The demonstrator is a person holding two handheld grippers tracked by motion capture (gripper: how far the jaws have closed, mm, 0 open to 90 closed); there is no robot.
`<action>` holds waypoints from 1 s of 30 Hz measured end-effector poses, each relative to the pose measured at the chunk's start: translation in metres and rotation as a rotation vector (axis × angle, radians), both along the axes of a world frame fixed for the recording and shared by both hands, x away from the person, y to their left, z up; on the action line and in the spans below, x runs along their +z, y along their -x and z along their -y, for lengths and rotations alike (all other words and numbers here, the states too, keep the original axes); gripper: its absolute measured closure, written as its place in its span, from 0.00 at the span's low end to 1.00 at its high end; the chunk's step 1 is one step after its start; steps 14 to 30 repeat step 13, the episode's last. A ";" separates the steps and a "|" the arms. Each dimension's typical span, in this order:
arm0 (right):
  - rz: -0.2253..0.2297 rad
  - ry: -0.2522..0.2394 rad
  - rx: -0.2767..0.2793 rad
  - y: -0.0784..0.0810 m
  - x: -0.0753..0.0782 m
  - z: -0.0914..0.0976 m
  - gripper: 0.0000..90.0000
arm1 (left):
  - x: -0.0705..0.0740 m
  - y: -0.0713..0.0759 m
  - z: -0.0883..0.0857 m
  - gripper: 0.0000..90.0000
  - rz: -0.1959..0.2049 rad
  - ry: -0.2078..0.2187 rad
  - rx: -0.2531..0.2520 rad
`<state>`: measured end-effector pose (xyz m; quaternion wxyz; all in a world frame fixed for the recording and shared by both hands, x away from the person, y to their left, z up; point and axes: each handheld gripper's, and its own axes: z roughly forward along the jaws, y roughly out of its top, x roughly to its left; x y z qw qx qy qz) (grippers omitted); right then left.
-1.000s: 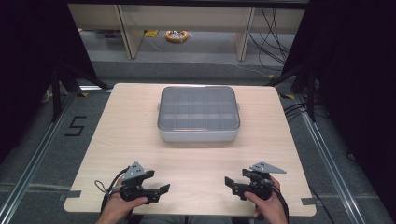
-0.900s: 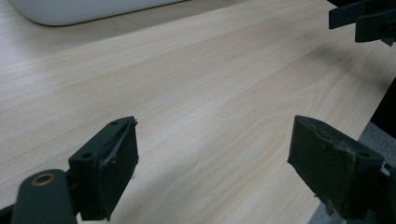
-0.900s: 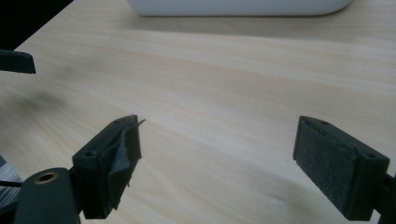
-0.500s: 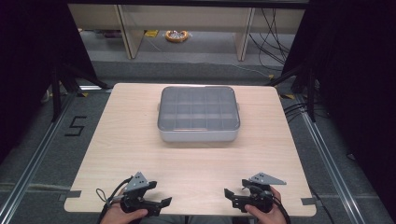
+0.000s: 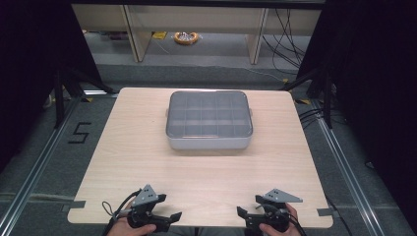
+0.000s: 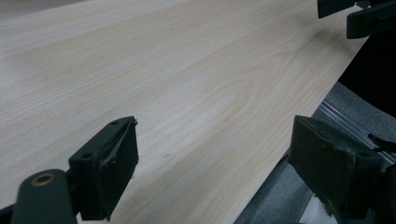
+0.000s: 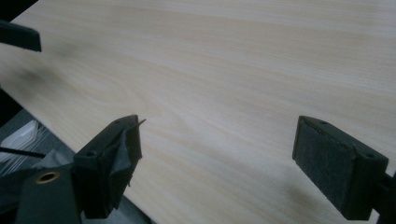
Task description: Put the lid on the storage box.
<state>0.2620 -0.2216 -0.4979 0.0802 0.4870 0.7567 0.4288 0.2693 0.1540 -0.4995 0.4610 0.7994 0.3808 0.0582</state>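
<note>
Seemingly a "5" (image 5: 78, 132) on the floor; left tool (image 6: 215, 172) and right tool (image 7: 217, 170) both spread.

My table, one box, two grippers at the near edge.
The compartment box (image 5: 209, 119) sits on the table (image 5: 123, 147) toward 12 o'clock; my left gripper (image 5: 167, 216) holds 7 o'clock, right gripper (image 5: 244, 215) 5 o'clock.

Grey floor (image 5: 44, 162) (dark curtained sides)

- Probably a lab or test bay, not a home.
- A pale wooden table (image 5: 147, 162) stands on grey carpet (image 5: 44, 162) with metal floor rails (image 5: 344, 167).
- Black curtains (image 5: 373, 73) flank it; loose cables (image 5: 285, 29) trail behind.
- A "5" (image 5: 79, 132) is taped on the floor.
</note>
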 end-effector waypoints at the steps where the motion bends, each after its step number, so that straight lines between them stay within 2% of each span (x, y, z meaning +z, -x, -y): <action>1: 0.018 0.026 0.021 -0.001 0.000 0.002 0.19 | 0.000 0.000 0.000 0.17 -0.007 0.004 0.008; 2: -0.011 0.007 0.030 0.000 0.000 0.001 0.19 | -0.001 0.000 0.000 0.17 -0.009 0.017 0.008; 3: -0.016 0.015 0.029 0.001 0.001 0.000 0.19 | -0.001 0.000 0.000 0.17 -0.009 0.016 0.007; 4: 0.014 0.011 0.039 0.000 -0.001 0.000 0.19 | -0.001 -0.001 0.000 0.17 -0.011 0.017 0.007; 7: -0.013 0.006 0.042 0.002 0.000 -0.003 0.18 | -0.002 -0.003 -0.001 0.17 -0.009 0.017 0.002; 8: -0.015 0.022 0.043 0.002 0.001 -0.004 0.18 | -0.002 -0.003 -0.001 0.17 -0.014 0.018 0.005; 9: -0.003 0.021 0.042 0.001 -0.001 -0.005 0.18 | -0.002 -0.004 -0.002 0.17 -0.011 0.009 0.011; 10: 0.007 0.029 0.057 0.000 -0.002 -0.003 0.18 | -0.002 -0.004 -0.002 0.17 -0.018 0.021 0.012; 11: -0.029 0.013 0.041 0.003 0.000 -0.005 0.18 | -0.002 -0.005 -0.002 0.17 -0.019 0.020 0.013; 12: 0.004 0.023 0.063 0.000 -0.002 -0.003 0.18 | -0.002 -0.005 -0.002 0.17 -0.018 0.019 0.013; 30: 0.001 0.024 0.061 0.000 -0.002 -0.003 0.18 | -0.002 -0.005 -0.002 0.17 -0.020 0.022 0.015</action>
